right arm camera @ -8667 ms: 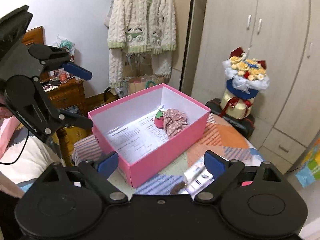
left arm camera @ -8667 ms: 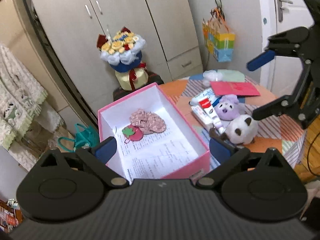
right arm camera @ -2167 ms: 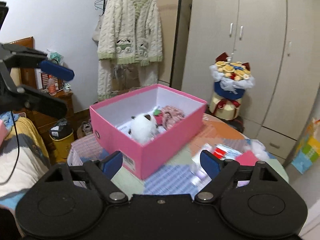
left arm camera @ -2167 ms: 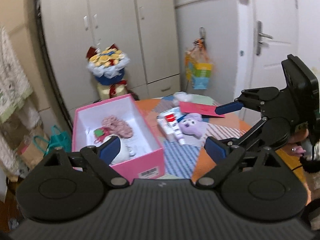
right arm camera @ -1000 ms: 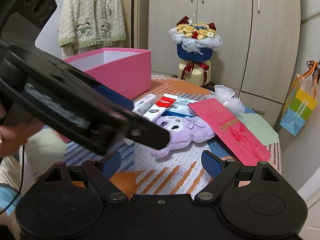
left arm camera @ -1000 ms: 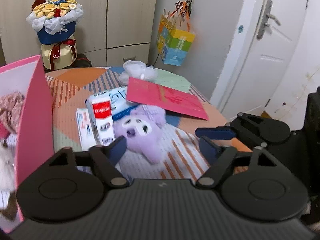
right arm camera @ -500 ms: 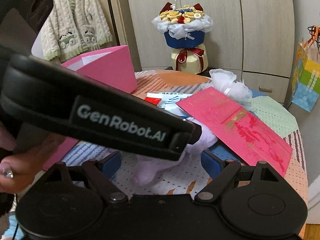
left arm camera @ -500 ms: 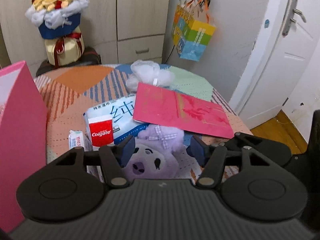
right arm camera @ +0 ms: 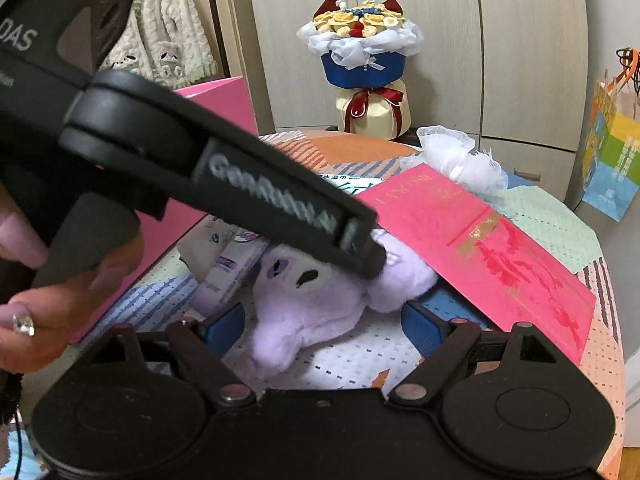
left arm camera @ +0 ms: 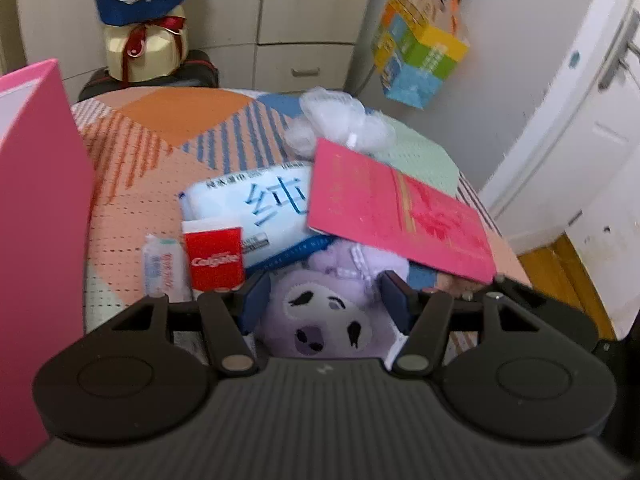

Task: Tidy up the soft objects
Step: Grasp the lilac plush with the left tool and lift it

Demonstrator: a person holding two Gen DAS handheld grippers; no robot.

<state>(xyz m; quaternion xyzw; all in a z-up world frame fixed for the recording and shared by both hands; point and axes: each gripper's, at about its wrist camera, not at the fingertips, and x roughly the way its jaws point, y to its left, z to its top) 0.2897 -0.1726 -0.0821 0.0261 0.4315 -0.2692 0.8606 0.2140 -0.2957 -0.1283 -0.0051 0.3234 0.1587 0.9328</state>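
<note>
Purple plush toy (left arm camera: 328,316) on patterned tablecloth (left arm camera: 160,120), head partly under red card (left arm camera: 396,208), beside Colgate box (left arm camera: 214,258) and tissue pack (left arm camera: 256,200).

Left gripper (left arm camera: 326,300) half closed, pads flanking plush head; whether pressing, cannot tell.

Right gripper (right arm camera: 324,326) wide, empty, plush body between its fingers.

Advice: squeeze head firmly, draw plush out from under card without dragging it, then carry to pink box (left arm camera: 36,208) at left.

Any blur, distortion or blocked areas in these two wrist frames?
Left wrist view: mild motion blur, so the red toothpaste box and purple plush look soft; fisheye bows the door frame. Right wrist view: the left gripper crosses close and smeared, its lettering blurred, hiding much of the pink box.
</note>
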